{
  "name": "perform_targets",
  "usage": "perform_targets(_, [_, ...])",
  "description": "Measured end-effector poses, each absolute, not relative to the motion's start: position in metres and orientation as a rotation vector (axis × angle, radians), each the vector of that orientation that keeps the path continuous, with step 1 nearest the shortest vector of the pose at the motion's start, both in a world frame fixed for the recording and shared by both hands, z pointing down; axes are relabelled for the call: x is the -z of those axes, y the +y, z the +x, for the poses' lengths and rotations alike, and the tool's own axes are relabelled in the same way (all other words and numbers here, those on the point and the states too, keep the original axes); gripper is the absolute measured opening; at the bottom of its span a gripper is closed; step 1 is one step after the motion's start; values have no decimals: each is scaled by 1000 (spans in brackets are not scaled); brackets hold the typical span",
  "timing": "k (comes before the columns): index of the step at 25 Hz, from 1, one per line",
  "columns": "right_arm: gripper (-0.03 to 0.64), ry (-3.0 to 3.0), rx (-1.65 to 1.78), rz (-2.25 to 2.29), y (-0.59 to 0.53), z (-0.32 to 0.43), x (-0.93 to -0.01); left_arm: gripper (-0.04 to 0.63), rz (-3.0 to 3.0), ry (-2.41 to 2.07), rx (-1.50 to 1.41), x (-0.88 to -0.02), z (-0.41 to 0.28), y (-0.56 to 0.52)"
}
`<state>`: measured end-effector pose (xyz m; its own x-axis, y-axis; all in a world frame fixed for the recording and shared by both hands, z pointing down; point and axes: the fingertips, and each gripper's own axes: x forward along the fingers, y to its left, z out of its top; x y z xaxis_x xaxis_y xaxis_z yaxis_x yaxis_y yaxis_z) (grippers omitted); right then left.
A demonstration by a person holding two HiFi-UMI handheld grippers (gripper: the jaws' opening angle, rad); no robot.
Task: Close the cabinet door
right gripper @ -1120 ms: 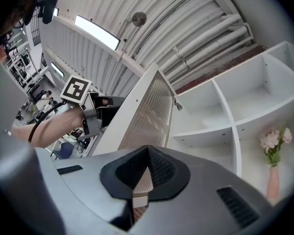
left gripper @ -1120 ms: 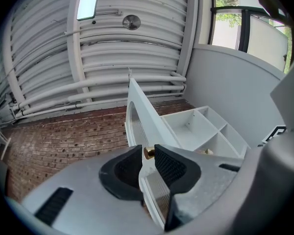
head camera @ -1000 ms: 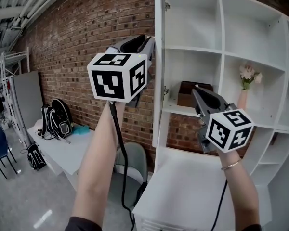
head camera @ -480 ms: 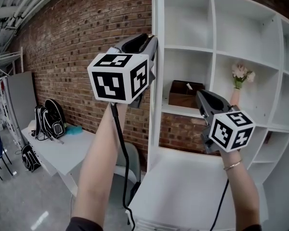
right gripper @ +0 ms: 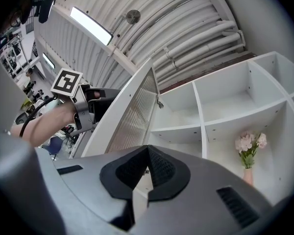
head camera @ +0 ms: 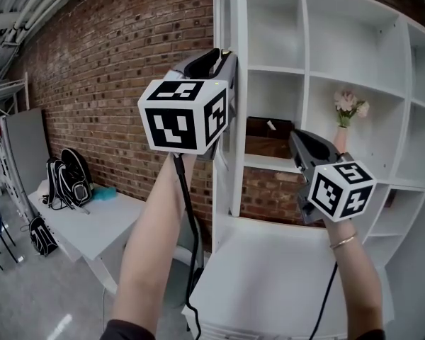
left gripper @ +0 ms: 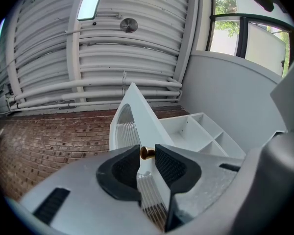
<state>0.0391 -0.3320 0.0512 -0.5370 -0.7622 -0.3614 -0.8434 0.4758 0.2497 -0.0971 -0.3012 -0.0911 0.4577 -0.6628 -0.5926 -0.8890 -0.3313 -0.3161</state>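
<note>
The white cabinet door (head camera: 234, 83), with a ribbed glass panel, stands edge-on and partly open at the left of the white shelf unit (head camera: 319, 76). My left gripper (head camera: 227, 59) is raised against its free edge. In the left gripper view the door (left gripper: 132, 111) runs between the pads, which clamp its edge just behind a small brass knob (left gripper: 147, 153); the jaws have just opened slightly. My right gripper (head camera: 295, 134) hovers lower, in front of the shelves, touching nothing. Its jaws (right gripper: 147, 153) are shut and empty, pointing at the door (right gripper: 132, 116) and shelves.
A brown box (head camera: 269, 137) sits on a shelf just right of the door. Pink flowers in a vase (head camera: 347, 108) stand further right. A white counter (head camera: 269, 275) lies below. A brick wall, white desk (head camera: 92, 225) and backpack (head camera: 71, 176) are at the left.
The door, with my left gripper on it, has swung right, closer to the shelves and the brown box. The right gripper stays about where it was.
</note>
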Motion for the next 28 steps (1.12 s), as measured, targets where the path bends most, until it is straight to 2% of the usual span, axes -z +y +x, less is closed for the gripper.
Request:
perform_targets(13, [1, 2492, -618, -1464, -332, 69, -53, 126, -2154, 1284, -448, 92, -50, -321])
perform_targets(28, [0, 2469, -612, -1572, -348, 132, -66, 126, -2107, 1364, -340, 92, 24, -367])
